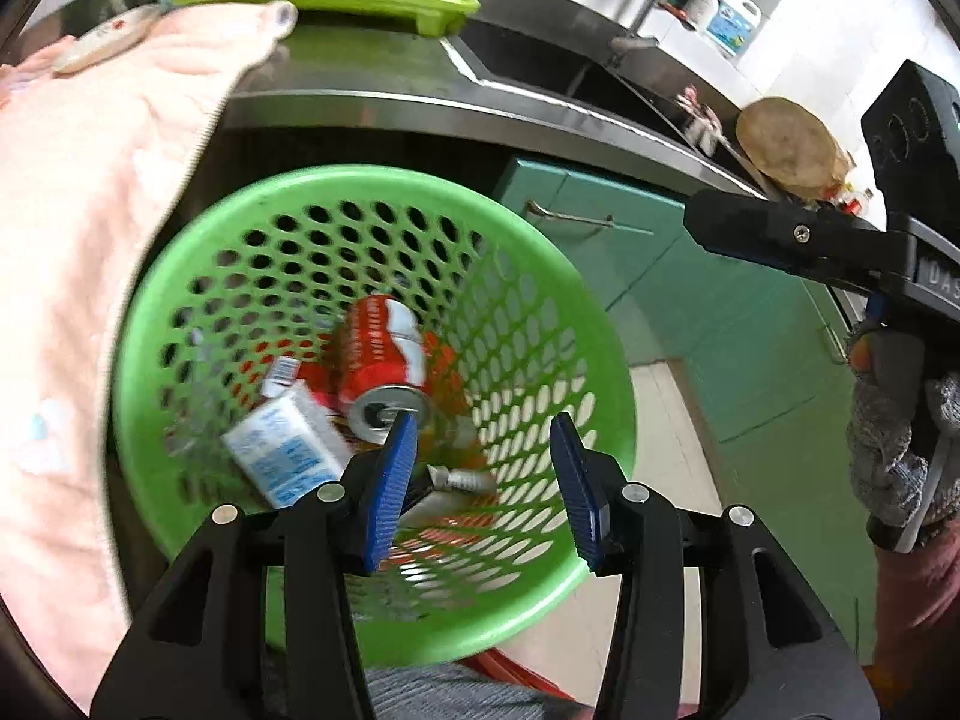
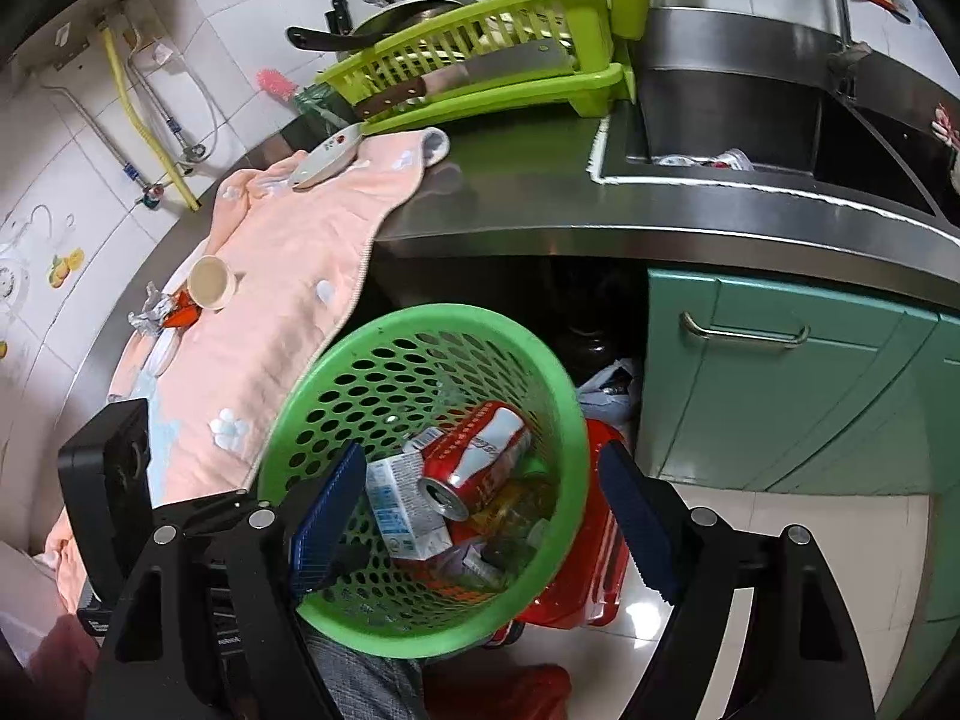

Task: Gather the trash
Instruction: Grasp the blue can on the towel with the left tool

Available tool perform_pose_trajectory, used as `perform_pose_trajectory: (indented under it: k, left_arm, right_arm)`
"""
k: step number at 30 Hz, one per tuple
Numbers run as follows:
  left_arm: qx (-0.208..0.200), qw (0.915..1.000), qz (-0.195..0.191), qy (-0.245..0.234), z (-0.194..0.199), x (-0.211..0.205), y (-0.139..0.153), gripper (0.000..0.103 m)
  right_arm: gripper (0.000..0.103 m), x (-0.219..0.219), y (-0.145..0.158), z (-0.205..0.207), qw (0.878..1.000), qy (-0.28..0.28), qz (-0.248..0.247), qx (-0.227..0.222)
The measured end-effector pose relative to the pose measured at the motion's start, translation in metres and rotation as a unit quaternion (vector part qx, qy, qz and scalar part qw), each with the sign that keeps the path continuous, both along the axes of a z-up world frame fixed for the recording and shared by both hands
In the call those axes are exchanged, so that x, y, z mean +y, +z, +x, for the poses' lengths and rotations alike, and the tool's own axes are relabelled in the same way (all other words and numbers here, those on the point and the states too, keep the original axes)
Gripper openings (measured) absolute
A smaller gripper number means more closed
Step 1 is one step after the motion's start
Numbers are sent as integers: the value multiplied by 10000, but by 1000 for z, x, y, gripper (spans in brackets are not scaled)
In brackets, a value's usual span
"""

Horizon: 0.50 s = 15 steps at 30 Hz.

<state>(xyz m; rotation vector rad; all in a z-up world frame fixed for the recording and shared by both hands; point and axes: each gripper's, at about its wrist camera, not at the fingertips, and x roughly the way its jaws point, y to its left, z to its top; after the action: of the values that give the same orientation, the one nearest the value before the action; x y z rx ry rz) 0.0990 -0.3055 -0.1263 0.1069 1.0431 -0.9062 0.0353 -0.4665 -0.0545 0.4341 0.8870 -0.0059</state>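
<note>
Both jaws apart and empty over the green bin (image 1: 198, 276), can (image 1: 384, 360) inside; next, back to counter, wrapper (image 2: 157, 312) first.

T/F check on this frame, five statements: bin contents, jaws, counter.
1. A red can lies in the green basket. True.
2. The left gripper holds the can. False: its jaws are apart, with nothing between them.
3. A cleaver rests on the green dish rack. True.
4. The pink towel is inside the basket. False: it is draped over the counter edge.
5. The right gripper is open. True.
</note>
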Motion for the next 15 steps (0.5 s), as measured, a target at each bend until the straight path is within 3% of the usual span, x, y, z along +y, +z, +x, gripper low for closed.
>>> perform_pose_trajectory:
  k: [7, 15]
  left_arm:
    - [-408, 9976, 45, 563, -2, 52, 28, 47]
    - [-640, 9870, 31, 1476, 4, 140, 53, 47]
  right_arm:
    - [77, 34, 13, 20, 9991, 406, -21, -116]
    - [77, 107, 30, 69, 9916, 1263, -80, -263]
